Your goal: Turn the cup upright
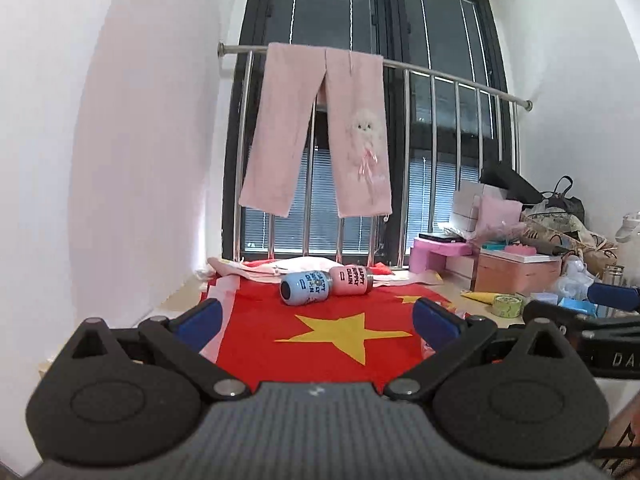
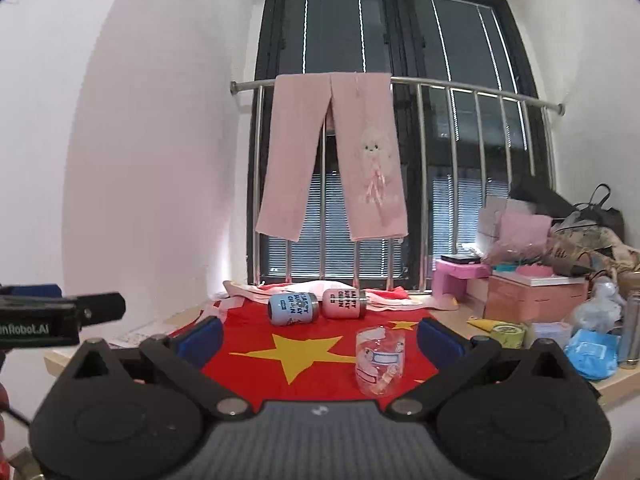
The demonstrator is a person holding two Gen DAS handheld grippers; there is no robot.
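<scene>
A blue cup (image 1: 306, 288) and a pink cup (image 1: 351, 281) lie on their sides at the far end of a red flag cloth (image 1: 320, 356). They also show in the right wrist view, blue (image 2: 293, 308) and pink (image 2: 343, 303). A clear plastic cup (image 2: 380, 360) with a printed label stands on the cloth in the right wrist view, just inside my right finger. My left gripper (image 1: 318, 320) is open and empty, well short of the cups. My right gripper (image 2: 320, 338) is open and empty.
Pink trousers (image 1: 320, 132) hang on a steel rail before a dark window. Boxes, bags and clutter (image 1: 528, 248) fill the table's right side, with a tape roll (image 2: 506, 334) and blue packet (image 2: 592, 354). A white wall stands at left.
</scene>
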